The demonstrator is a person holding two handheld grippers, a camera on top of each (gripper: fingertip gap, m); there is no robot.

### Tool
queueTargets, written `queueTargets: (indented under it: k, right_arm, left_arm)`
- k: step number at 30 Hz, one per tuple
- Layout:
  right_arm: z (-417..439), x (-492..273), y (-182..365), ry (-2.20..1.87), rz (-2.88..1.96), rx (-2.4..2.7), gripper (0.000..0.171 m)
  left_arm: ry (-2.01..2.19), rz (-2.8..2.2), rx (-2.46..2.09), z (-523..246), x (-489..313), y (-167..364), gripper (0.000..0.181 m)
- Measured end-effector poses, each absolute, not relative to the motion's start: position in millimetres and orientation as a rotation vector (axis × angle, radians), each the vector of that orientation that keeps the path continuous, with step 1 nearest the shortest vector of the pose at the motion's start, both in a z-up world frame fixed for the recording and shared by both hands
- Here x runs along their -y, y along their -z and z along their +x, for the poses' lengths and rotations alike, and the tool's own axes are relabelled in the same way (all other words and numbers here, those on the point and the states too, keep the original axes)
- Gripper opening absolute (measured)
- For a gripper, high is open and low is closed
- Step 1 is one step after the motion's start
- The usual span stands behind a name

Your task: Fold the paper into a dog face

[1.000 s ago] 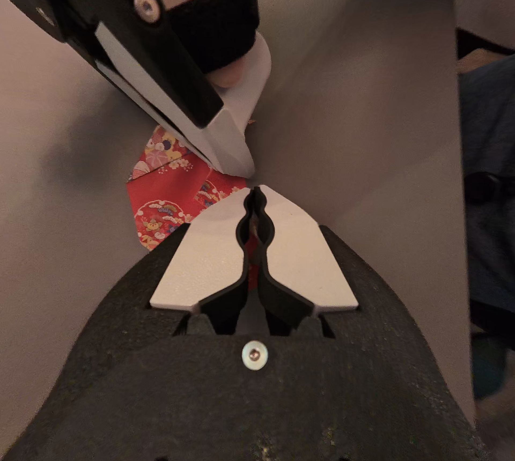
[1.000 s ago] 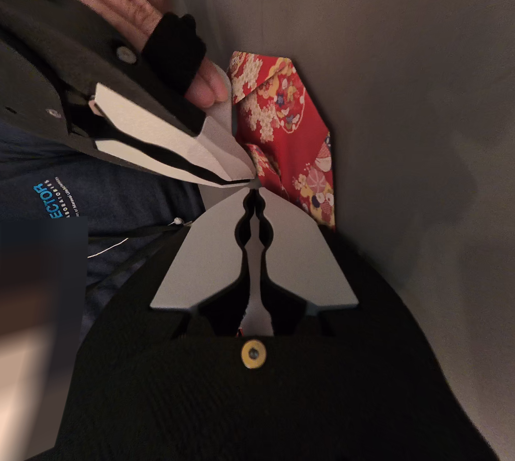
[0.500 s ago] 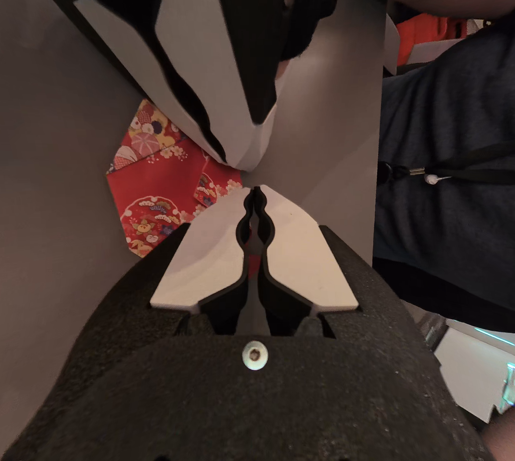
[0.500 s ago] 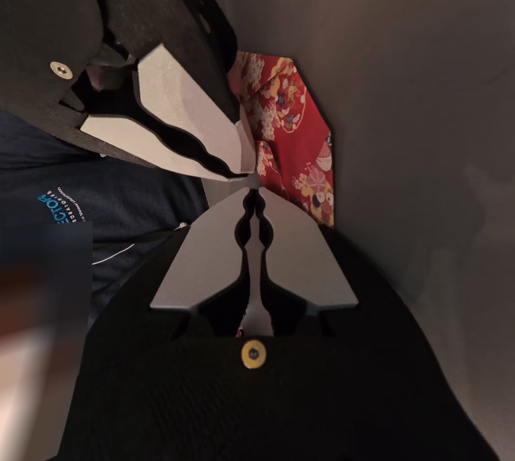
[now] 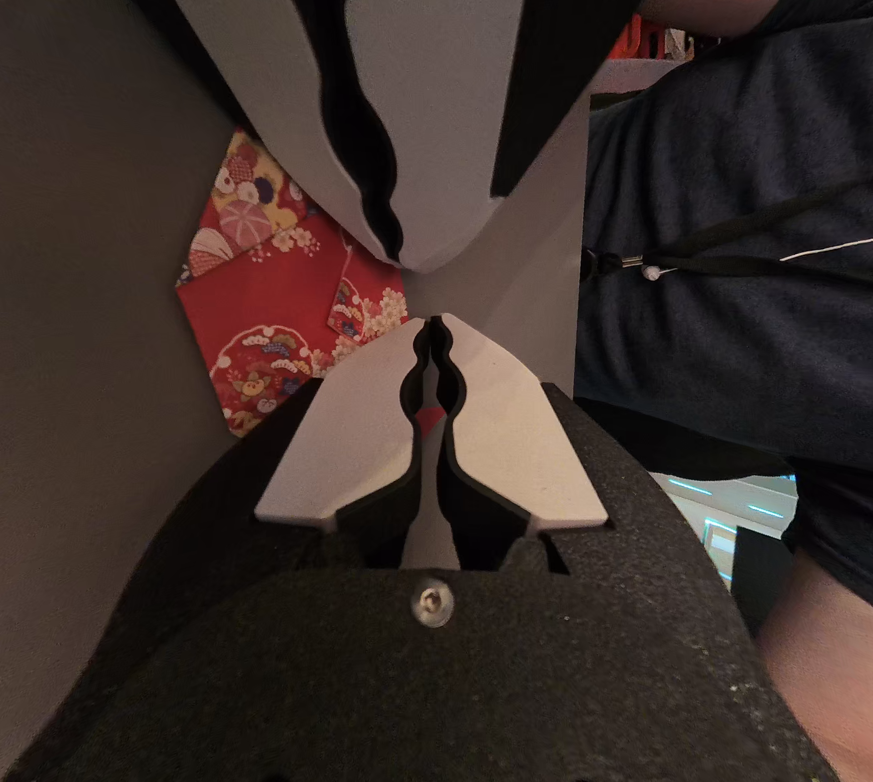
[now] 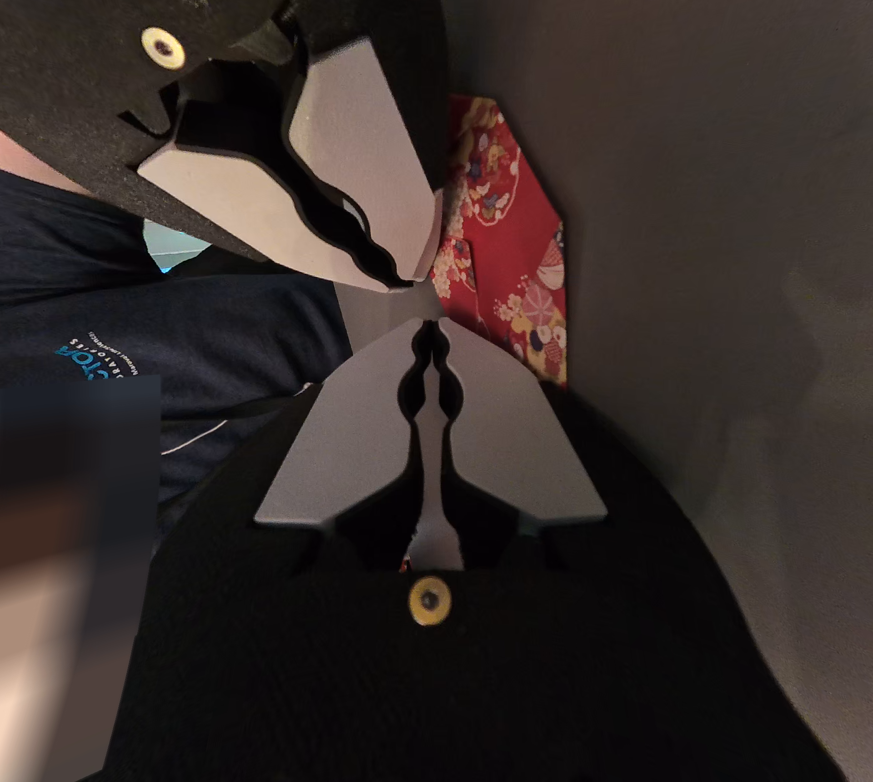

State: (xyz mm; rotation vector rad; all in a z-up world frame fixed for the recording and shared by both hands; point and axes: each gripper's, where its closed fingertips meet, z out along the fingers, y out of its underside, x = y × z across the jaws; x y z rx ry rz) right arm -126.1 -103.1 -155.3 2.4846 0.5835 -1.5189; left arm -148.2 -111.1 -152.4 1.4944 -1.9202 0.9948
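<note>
The folded red paper (image 5: 283,310) with a flower and fan print lies flat on the grey table (image 5: 94,286). It has several angled edges and a small flap folded over near its right corner. My left gripper (image 5: 432,322) is shut, its tips right at the paper's near corner, with nothing seen between them. My right gripper (image 5: 400,260) points tip to tip at it from above, also shut. In the right wrist view the right gripper (image 6: 430,323) sits beside the paper (image 6: 510,249), and the left gripper (image 6: 408,283) meets it from the upper left.
The table edge (image 5: 578,239) runs close behind the two gripper tips. Past it is a person's torso in a dark blue shirt (image 5: 708,286), also in the right wrist view (image 6: 189,334). Bare grey table (image 6: 708,192) stretches beyond the paper. Left and right tips are no more than a few centimetres apart.
Both grippers have swung round so that they now face each other head on. Their tips stay close together at the paper's corner. The paper has not moved on the table.
</note>
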Motion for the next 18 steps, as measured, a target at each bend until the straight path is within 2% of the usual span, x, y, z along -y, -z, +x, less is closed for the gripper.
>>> queueTargets:
  k: [18]
  right_arm:
    - [-126.2,103.1,155.1,1.548,2.476,-0.575,0.001]
  left_arm:
    - [-1.033,1.567,1.844,-154.4,110.1,151.7,0.0]
